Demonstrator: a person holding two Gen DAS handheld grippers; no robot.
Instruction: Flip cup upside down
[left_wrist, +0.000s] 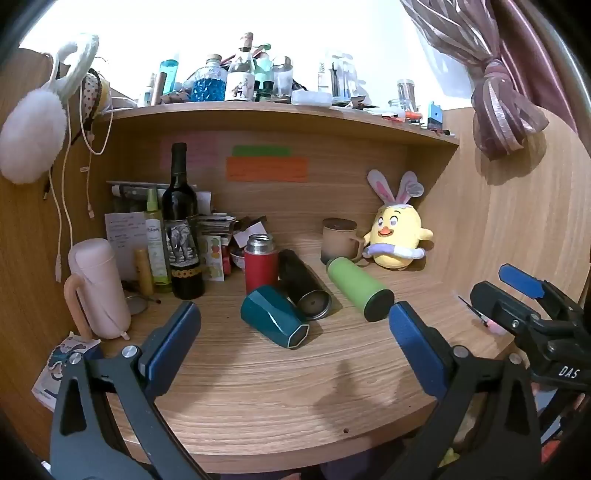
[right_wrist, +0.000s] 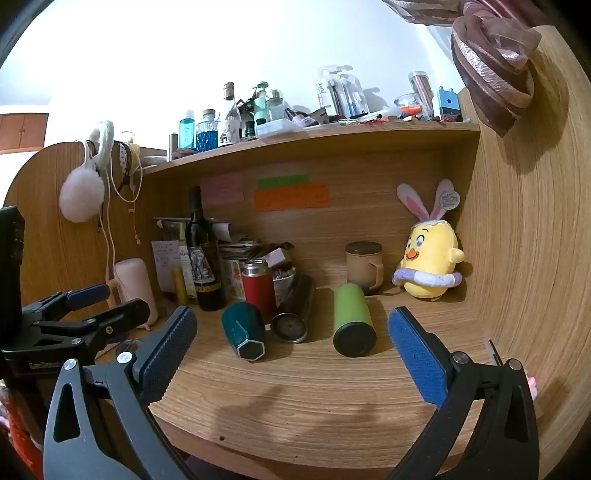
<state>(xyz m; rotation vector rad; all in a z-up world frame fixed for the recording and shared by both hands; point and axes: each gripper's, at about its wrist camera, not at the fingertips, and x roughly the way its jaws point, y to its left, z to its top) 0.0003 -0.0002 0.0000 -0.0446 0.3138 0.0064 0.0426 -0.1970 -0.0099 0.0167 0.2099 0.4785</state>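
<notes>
The open mouths of the teal cup (left_wrist: 274, 316), black flask (left_wrist: 303, 286) and green tumbler (left_wrist: 360, 288) face away, hidden; all three lie on their sides mid-desk (left_wrist: 295, 387). A red flask (left_wrist: 260, 266) stands upright behind the cup, at 12 o'clock. The left gripper (left_wrist: 295, 343) and right gripper (right_wrist: 291, 350) hover low at 6 o'clock, jaws spread wide, holding nothing.

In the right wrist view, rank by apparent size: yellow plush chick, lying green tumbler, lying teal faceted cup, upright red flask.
1. Yellow plush chick
2. Green tumbler
3. Teal faceted cup and red flask: too alike; the cup lies nearer the camera.
</notes>
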